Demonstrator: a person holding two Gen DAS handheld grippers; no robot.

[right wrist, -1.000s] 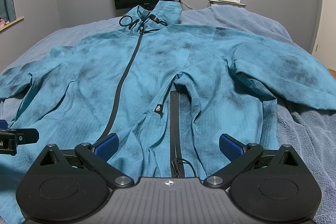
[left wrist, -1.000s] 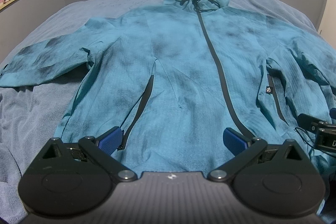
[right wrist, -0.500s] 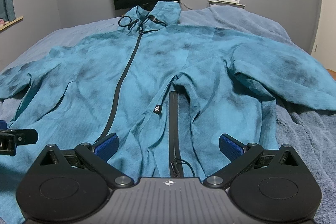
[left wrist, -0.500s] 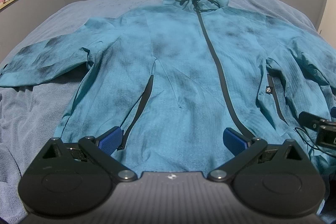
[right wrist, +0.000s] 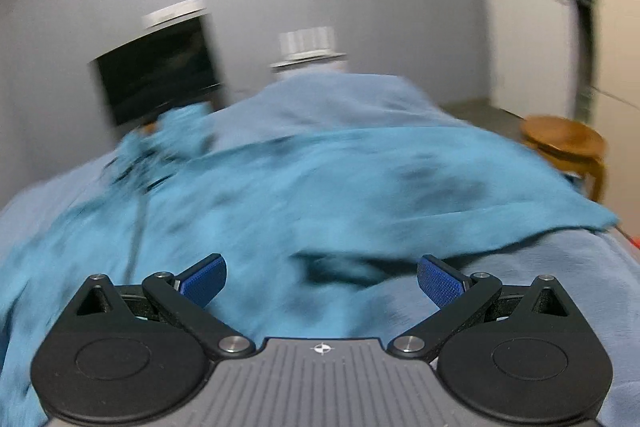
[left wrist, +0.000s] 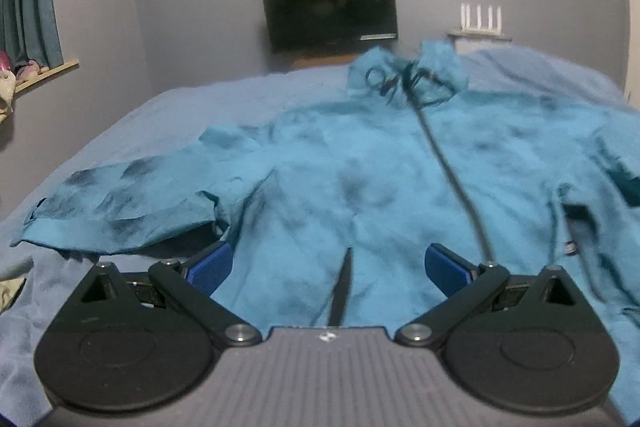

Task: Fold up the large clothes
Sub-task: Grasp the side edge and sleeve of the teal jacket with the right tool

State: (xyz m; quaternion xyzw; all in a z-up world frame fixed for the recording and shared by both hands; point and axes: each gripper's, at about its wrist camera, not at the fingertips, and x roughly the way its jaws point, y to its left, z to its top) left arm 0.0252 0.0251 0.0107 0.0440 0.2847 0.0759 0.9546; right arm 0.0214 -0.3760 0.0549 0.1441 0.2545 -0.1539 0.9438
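On blue bed [left wrist: 168, 115]: teal jacket [left wrist: 360, 179] flat, zipped, dark-smudged, sleeves out; left tongs [left wrist: 327, 263], right tongs [right wrist: 321, 277] spread, empty.

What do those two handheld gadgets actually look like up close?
Both match. The left gripper and right gripper each have a ribbed grey body with a small crosshair mark, two round black discs, black linkage arms with silver pivots, and blue textured pads on the jaws.

A: Dim, even indoor light; no glare, only soft shadows under the jacket [left wrist: 360, 187] sleeves.

B: Right wrist view smears badly from 9 to 3 o'clock; left is mildly soft. Fisheye bends both views' edges.
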